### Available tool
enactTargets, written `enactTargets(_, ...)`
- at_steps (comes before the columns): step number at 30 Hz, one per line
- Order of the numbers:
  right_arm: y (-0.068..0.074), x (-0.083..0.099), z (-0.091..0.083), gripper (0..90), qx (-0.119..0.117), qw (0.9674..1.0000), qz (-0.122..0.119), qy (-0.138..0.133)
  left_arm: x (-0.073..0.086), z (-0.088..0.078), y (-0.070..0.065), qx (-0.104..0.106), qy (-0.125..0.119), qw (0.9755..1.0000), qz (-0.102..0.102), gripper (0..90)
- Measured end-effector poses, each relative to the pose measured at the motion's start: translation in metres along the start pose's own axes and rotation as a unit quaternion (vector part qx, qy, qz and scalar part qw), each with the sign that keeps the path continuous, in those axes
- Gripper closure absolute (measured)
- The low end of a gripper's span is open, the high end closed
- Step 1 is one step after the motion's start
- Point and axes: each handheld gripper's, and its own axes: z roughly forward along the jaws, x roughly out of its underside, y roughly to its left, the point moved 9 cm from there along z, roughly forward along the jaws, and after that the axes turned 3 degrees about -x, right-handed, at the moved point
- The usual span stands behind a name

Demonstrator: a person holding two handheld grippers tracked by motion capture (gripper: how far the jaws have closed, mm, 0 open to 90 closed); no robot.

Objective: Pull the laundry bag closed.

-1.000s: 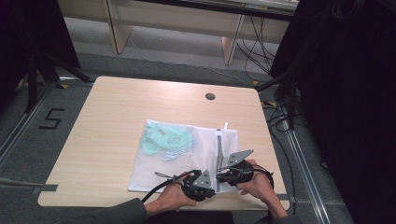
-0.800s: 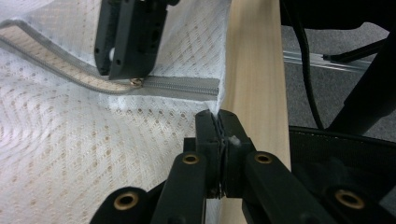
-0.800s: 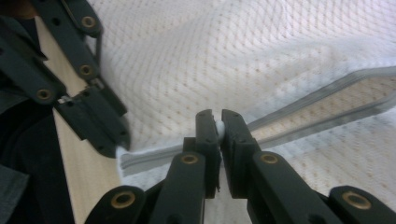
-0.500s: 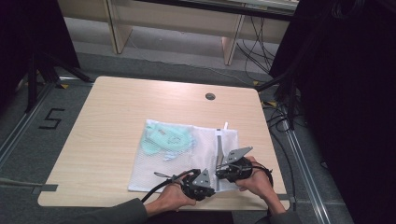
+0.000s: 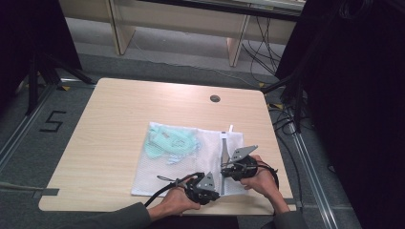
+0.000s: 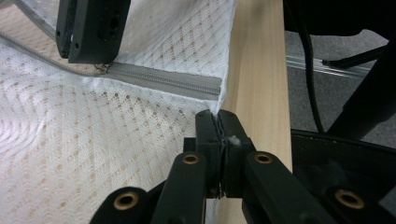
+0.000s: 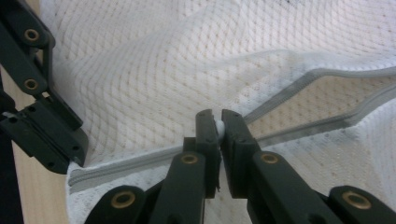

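— Mesh bag (image 5: 191, 162): where does it lie?
— Flat at the tabletop's (image 5: 119, 119) near edge, toward the right corner. The left gripper (image 6: 218, 122) pinches its corner fabric; the right gripper (image 7: 215, 126) is clamped on the zipper pull (image 7: 218, 126) along the grey zipper (image 6: 163, 79).
— And the room?
— Grey floor (image 5: 191, 57), dark curtains (image 5: 353, 95).

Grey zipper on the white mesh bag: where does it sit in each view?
High view: the grey zipper runs along the mesh bag's right edge.
Left gripper view: crosses the upper half, ending at the bag's corner.
Right gripper view: runs from lower left, splitting open at right.
Shared landmark: the wooden table edge beside that corner.
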Motion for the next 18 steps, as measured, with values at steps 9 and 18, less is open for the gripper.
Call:
enactTargets(9,-0.007,-0.004,0.002,86.6,0.008,0.9999,-0.002,-0.009,-0.001,-0.001,0.0,0.002,-0.004,1.0,-0.004,88.1)
enactTargets(18,-0.014,-0.004,0.002,86.6,0.016,0.9998,0.002,-0.009,0.001,-0.001,0.0,0.002,0.004,1.0,0.0,88.1)
